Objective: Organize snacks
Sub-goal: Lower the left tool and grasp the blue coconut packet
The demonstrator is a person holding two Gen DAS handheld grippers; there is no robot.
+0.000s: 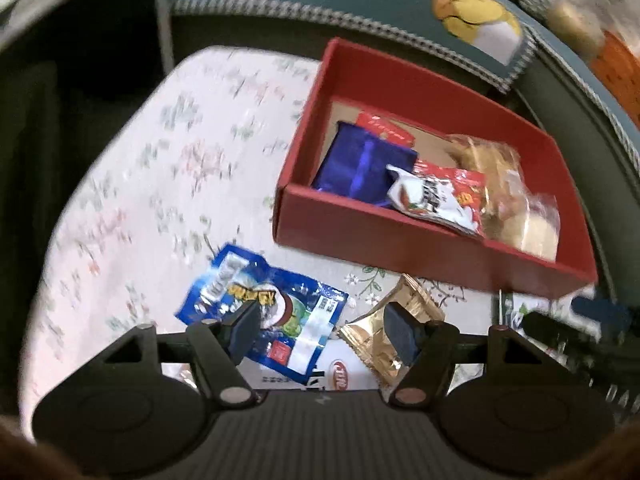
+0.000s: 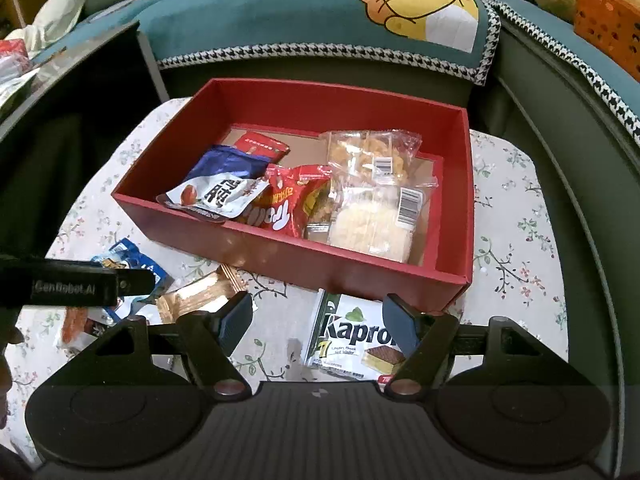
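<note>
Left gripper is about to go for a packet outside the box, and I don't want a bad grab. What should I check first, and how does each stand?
1. left gripper open, nothing held: ok.
2. Target between the fingers: not ok; both the blue packet and the gold packet lie in the gap.
3. Packets apart from each other: cannot tell; their edges look close.
4. red box has bare floor for another packet: ok, at its back.
5. right gripper clear of the left: ok; it is open over the wafer pack.
6. Left view sharp enough to aim: not ok, blurred.
</note>
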